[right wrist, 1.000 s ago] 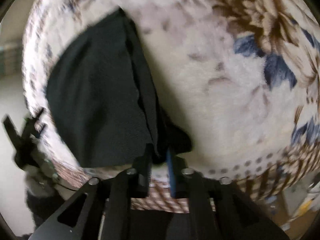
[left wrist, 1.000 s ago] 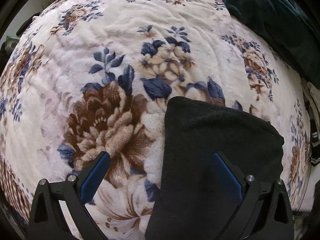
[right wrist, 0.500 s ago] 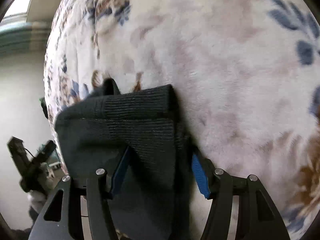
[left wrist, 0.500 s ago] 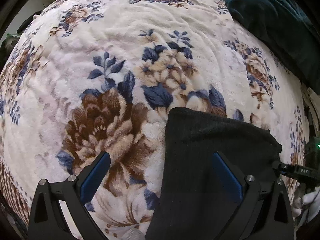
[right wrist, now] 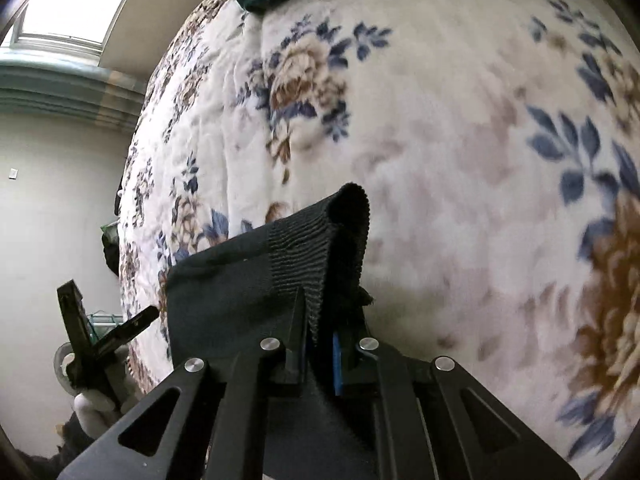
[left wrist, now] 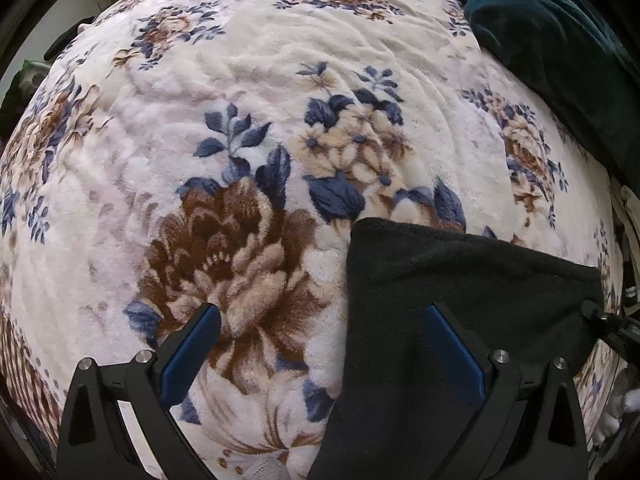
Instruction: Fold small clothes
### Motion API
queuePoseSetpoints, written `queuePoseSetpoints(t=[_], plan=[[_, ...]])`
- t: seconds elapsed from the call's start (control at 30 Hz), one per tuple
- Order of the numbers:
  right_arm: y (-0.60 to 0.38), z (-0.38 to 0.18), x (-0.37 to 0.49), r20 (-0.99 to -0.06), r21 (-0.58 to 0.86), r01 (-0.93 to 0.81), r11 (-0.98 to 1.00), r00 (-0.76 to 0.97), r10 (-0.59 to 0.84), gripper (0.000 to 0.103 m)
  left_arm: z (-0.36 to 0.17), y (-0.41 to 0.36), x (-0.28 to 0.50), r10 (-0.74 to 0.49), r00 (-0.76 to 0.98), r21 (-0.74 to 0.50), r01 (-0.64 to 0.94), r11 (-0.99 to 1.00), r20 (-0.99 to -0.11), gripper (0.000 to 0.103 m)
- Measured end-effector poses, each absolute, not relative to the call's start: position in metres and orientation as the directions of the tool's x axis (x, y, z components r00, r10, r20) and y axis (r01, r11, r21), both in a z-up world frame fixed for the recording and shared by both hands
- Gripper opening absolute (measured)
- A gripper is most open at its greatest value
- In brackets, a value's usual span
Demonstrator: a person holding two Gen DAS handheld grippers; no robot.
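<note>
Black garment (right wrist: pixel 256 280) pinched, right hand-held gripper (right wrist: pixel 320 344) level

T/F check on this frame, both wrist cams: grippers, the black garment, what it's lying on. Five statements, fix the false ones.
1. The right gripper is shut on the black garment. True.
2. The left gripper is shut. False: it is open.
3. The garment lies on a floral blanket. True.
4. The garment is red. False: black.
5. A dark green fabric lies at the blanket's far edge. True.
</note>
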State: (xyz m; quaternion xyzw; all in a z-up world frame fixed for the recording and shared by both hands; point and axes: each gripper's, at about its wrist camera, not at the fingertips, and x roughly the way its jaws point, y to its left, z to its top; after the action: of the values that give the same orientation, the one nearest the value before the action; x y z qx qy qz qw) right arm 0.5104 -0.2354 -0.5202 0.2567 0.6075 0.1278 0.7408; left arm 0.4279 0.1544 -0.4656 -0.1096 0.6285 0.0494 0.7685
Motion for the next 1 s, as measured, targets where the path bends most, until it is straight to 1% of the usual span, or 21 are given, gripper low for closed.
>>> queuePoseSetpoints(t=[0.17,0.3,0.37,0.4,0.43,0.47,0.57,0.6,0.63,0.7,0.77,0.8,0.87,0.9,1.0], plan=[[-0.236,-0.55,0.52,-0.853,0.521,0.154,0.84,0.135,0.504,0.009,-0.463,0.148,0.429,-0.079,0.209,-0.12,-0.193,0.974,-0.975,0.103],[-0.248,-0.545,0.508,-0.823,0.567,0.218,0.794,0.128,0.553,0.009,-0.467,0.146,0.43,-0.078,0.204,-0.114,-0.174,0.978,-0.976,0.103],[-0.249,-0.543,0.505,-0.841,0.54,0.208,0.816,0.097,0.532,0.01,-0.472,0.148,0.43,-0.085,0.193,-0.122,-0.186,0.975,-0.978,0.103],[-0.251,-0.547,0.503,-0.852,0.521,0.222,0.824,0.071,0.519,0.014,-0.473,0.148,0.429,-0.089,0.188,-0.126,-0.194,0.973,-0.978,0.103],[-0.256,-0.554,0.502,-0.855,0.511,0.251,0.822,0.049,0.516,0.026,-0.473,0.149,0.428,-0.093,0.187,-0.131,-0.201,0.971,-0.978,0.103],[-0.261,-0.562,0.5,-0.857,0.497,0.289,0.818,0.016,0.515,0.034,-0.472,0.15,0.427,-0.096,0.189,-0.135,-0.204,0.97,-0.977,0.103],[-0.28,-0.563,0.478,-0.844,0.501,0.354,0.79,-0.001,0.536,0.039,-0.468,0.149,0.419,-0.095,0.189,-0.133,-0.197,0.971,-0.977,0.103],[-0.283,-0.563,0.467,-0.841,0.499,0.366,0.785,-0.014,0.541,0.046,-0.468,0.147,0.415,-0.097,0.184,-0.133,-0.192,0.972,-0.978,0.103],[-0.285,-0.565,0.458,-0.843,0.485,0.381,0.788,-0.036,0.536,0.05,-0.468,0.146,0.412,-0.1,0.178,-0.133,-0.185,0.974,-0.979,0.103],[-0.285,-0.571,0.437,-0.843,0.45,0.408,0.794,-0.099,0.529,0.051,-0.467,0.141,0.403,-0.099,0.167,-0.127,-0.167,0.978,-0.981,0.103],[-0.278,-0.583,0.414,-0.823,0.435,0.438,0.786,-0.16,0.545,0.051,-0.467,0.137,0.397,-0.093,0.155,-0.117,-0.154,0.981,-0.984,0.103],[-0.277,-0.583,0.408,-0.821,0.44,0.448,0.779,-0.151,0.551,0.05,-0.467,0.136,0.393,-0.095,0.149,-0.118,-0.151,0.981,-0.984,0.103],[-0.276,-0.574,0.395,-0.82,0.477,0.474,0.74,-0.064,0.569,0.008,-0.465,0.133,0.389,-0.105,0.139,-0.126,-0.151,0.981,-0.985,0.103],[-0.276,-0.566,0.39,-0.831,0.466,0.491,0.736,-0.044,0.555,0.006,-0.464,0.132,0.387,-0.108,0.137,-0.128,-0.15,0.98,-0.985,0.103],[-0.277,-0.537,0.375,-0.844,0.465,0.512,0.722,0.01,0.537,0.005,-0.463,0.128,0.381,-0.116,0.133,-0.134,-0.136,0.982,-0.984,0.103]])
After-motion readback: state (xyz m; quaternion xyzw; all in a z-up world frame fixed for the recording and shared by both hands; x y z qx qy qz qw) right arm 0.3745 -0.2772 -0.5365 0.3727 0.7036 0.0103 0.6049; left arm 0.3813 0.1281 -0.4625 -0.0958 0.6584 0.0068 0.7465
